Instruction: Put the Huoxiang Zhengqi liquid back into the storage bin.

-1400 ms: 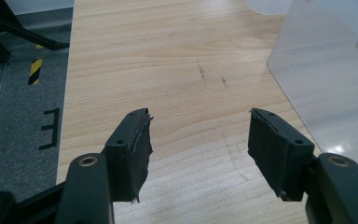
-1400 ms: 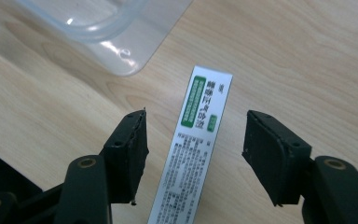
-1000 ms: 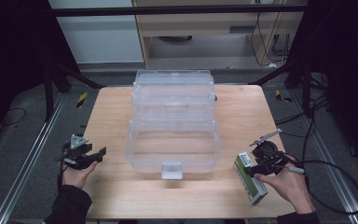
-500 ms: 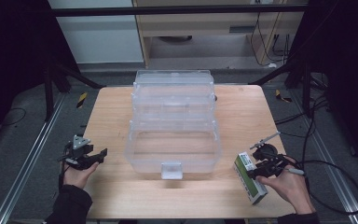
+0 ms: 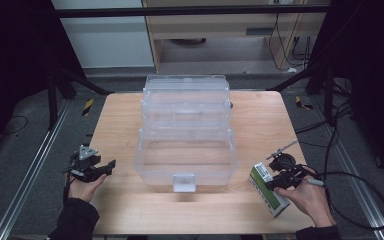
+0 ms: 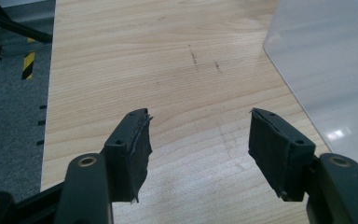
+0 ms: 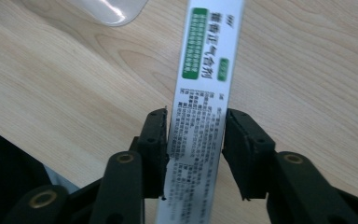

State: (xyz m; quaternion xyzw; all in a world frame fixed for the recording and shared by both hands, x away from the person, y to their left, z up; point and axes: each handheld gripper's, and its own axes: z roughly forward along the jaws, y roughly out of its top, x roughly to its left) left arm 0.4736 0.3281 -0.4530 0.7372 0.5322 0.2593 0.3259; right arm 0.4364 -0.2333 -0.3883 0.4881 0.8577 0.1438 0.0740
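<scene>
- Wooden surface (image 5: 120,125) carries a clear bin (image 5: 185,150).
- Right tool (image 7: 196,140) clamps a white box (image 7: 205,93), its lower end cut off.
- Left tool (image 6: 198,135) gapes wide, holding nothing.

White-and-green box (image 7: 204,70), clear bin (image 5: 185,145), black tool (image 7: 196,149)

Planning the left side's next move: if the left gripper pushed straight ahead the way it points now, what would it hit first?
Probably nothing soon: the left gripper, jaws open, points over bare table. The clear plastic box lies off to one side of its line, though depth is hard to judge.
</scene>
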